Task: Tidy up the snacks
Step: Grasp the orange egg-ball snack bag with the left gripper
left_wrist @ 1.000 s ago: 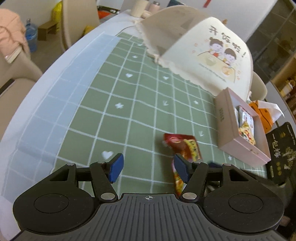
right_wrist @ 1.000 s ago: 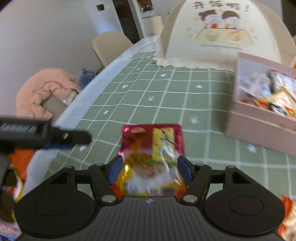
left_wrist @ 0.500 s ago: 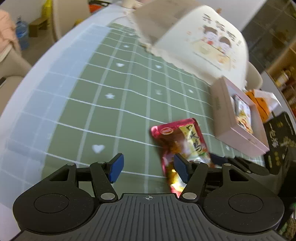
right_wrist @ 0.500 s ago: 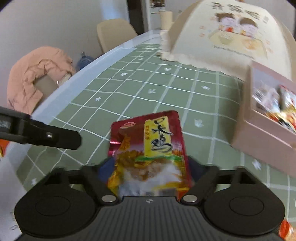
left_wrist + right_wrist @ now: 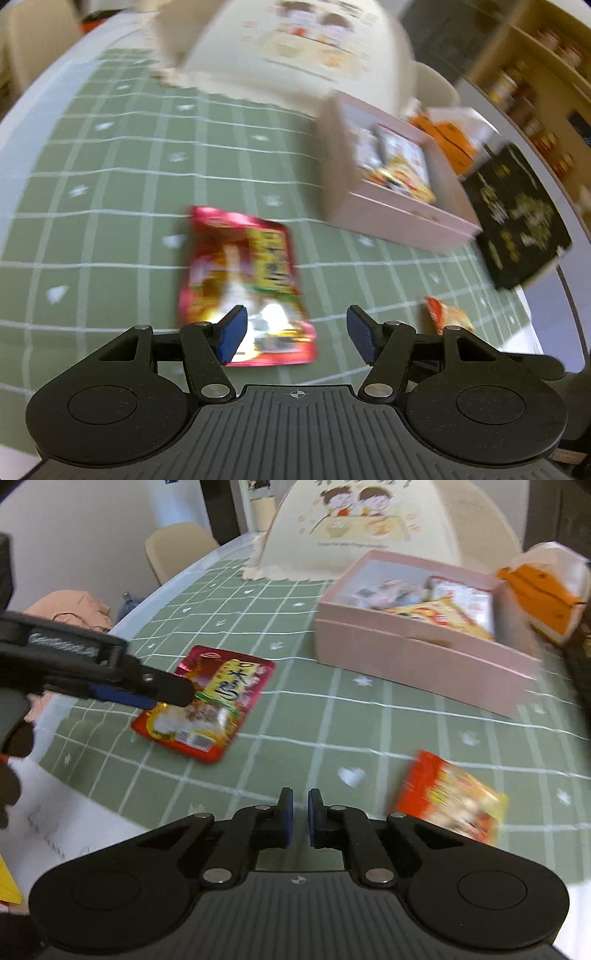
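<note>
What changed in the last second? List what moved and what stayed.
The right tool let go of the red packet, pulled back and shut empty. The left tool, open, swung over the packet, now flat on the cloth. The pink box and orange packet stayed.

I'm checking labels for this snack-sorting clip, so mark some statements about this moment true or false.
1. The red snack packet lies flat on the green checked tablecloth. True.
2. The right gripper is clamped on the red snack packet. False: its jaws are nearly together with nothing between them, and the packet lies apart from it.
3. The left gripper has its jaws spread wide. True.
4. The pink box is empty. False: several snack packs lie inside it.
5. A smaller orange packet lies on the cloth outside the box. True.
</note>
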Available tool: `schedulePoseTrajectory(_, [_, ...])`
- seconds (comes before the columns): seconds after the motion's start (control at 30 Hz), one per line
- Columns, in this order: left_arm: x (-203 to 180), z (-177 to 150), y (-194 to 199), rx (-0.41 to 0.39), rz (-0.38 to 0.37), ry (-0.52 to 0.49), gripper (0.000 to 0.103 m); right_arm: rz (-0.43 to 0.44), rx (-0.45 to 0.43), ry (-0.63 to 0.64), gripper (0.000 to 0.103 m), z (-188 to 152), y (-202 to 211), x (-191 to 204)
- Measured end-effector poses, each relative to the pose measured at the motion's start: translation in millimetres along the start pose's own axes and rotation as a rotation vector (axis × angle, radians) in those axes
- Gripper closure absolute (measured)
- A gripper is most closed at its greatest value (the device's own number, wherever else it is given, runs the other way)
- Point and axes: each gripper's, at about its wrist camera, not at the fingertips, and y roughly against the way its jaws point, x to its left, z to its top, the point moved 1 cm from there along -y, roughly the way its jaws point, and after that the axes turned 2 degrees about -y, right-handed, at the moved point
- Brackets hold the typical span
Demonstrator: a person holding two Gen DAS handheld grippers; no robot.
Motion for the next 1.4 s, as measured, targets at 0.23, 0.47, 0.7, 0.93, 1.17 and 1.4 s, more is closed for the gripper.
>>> schedulePoseTrajectory(0.23, [-99.9, -2.0, -26.4, 0.009, -0.182, -0.445, 0.038, -0.218, -0.097, -0.119, 0.064, -22.6, 49.8, -59.4])
schedulePoseTrajectory(0.47, [-156.9, -3.1, -77.0, 0.178, -0.231, -0.48, 0.037, -0.307, -0.109, -0.284, 0.064, -52.5, 75.7, -103.4])
schedulePoseTrajectory(0.7, [-181.8, -0.8, -115.8, 0.207, -0.07, -0.4, 0.033, -0.334, -0.083, -0.371, 0.064, -77.3, 75.0, -118.9])
schedulePoseTrajectory(0.93, [-201.4, -18.1, -128.4, 0.18, 0.055, -0.614, 0.028, -0.352, -0.064, -0.365, 0.064, -83.2, 69.9, -116.2])
schedulePoseTrajectory(1.17, [-187.0, -10.5, -121.5, 0.182, 0.032, -0.552, 0.028, -0.362, -0.061, -0.353, 0.059, -79.5, 67.6, -112.6])
schedulePoseTrajectory(1.4, [-140.4, 3.3, -97.0, 0.119, -0.116, -0.393, 0.071, -0.339, -0.057, -0.303, 0.058, -64.2, 57.6, -104.1])
